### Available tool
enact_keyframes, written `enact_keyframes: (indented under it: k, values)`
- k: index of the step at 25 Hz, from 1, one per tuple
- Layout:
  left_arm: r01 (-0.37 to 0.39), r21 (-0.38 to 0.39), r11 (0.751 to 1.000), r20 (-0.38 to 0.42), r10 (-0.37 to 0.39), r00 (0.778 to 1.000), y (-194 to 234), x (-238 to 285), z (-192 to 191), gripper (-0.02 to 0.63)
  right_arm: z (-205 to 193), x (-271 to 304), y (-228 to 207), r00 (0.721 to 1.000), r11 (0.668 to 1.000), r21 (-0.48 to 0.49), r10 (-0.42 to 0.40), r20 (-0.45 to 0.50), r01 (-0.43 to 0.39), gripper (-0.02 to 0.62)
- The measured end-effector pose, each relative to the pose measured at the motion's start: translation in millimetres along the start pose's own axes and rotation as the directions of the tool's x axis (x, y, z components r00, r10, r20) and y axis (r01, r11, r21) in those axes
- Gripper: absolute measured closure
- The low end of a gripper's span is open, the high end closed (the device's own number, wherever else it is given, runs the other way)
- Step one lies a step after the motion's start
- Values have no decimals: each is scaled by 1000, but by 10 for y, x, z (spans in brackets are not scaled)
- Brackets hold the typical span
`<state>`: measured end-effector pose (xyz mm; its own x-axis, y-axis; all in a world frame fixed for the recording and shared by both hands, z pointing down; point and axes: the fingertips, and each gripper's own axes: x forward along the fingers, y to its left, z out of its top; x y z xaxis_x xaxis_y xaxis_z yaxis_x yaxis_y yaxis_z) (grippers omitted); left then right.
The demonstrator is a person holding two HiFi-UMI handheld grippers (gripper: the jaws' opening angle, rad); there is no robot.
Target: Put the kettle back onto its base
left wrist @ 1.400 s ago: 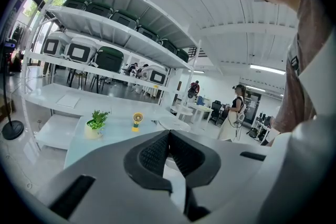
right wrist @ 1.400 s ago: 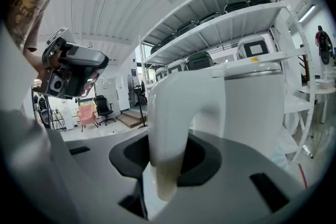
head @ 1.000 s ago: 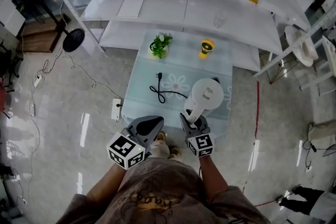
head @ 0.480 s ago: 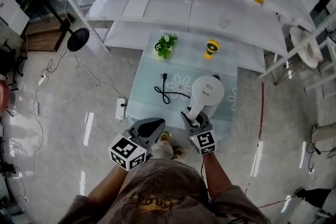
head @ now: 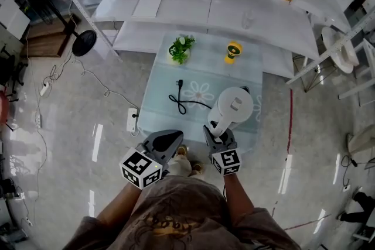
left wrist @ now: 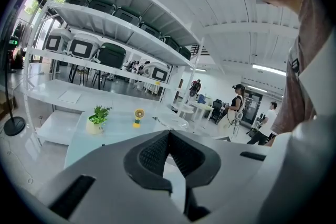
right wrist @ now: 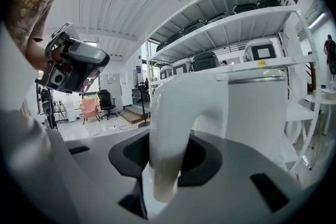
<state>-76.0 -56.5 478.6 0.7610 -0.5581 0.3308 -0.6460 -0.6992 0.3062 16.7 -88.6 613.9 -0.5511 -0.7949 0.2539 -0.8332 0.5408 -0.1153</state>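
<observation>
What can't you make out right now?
Base: head view, hidden beneath the kettle; only a black cord runs to it.
Kettle's bottom, seated or lifted: right gripper view, cut off behind the right tongs.
Table, near end: left gripper view, blocked by the left tongs.

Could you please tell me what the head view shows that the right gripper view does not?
Head view only: the plant, fan and cord on the table. Right gripper view only: the jaws pressed on both sides of the handle, and a chair far behind. Both: the white kettle, the right gripper holding it and the left gripper.
</observation>
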Motion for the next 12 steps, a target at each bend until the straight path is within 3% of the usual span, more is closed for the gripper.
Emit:
enact_keyframes:
  k: [12]
  values:
    - [43,3,999,-5,-43,999,-113,71,21,584,-170,-69,59,997,999,3,-44,-63,45,476]
